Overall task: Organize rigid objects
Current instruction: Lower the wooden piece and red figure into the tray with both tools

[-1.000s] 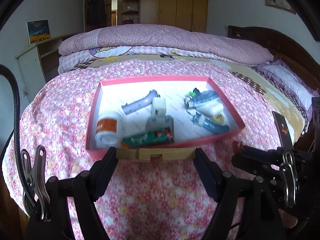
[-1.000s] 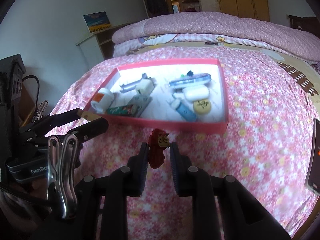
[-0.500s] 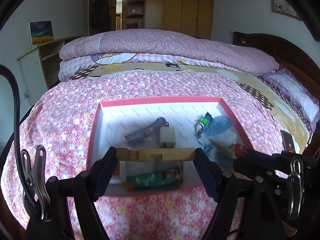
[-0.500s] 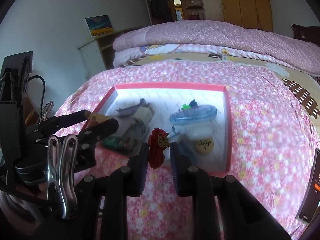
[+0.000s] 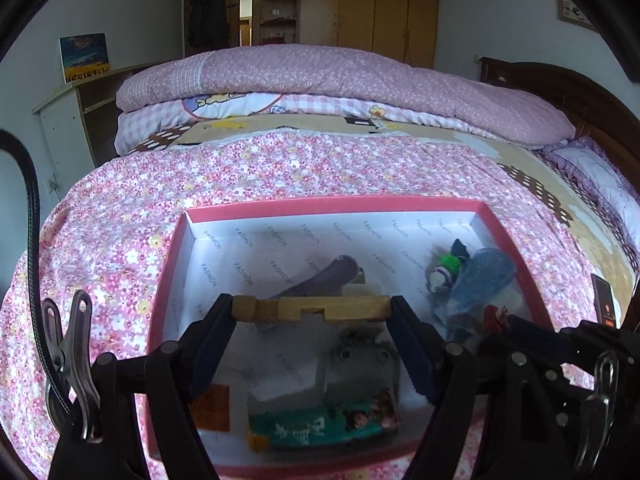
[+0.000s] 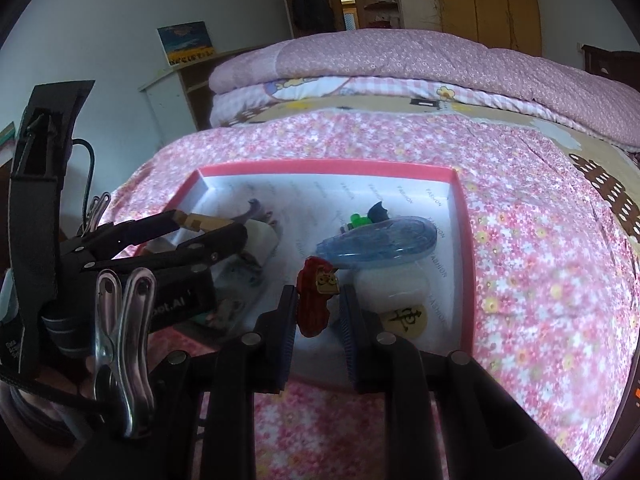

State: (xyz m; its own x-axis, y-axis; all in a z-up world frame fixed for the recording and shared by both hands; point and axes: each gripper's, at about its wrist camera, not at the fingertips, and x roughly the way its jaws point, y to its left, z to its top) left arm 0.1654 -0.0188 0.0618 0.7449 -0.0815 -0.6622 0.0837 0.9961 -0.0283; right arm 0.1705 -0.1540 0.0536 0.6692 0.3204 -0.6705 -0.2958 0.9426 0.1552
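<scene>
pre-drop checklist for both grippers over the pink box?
1. Left gripper clamped on wooden block: ok.
2. Right gripper shut on red figurine: ok.
3. Both loads over the pink box: ok.
4. Bare floor under the block: not ok, grey handle and white case lie below.
5. Bare floor under the figurine: cannot tell.
6. Grippers apart from each other: ok.
</scene>
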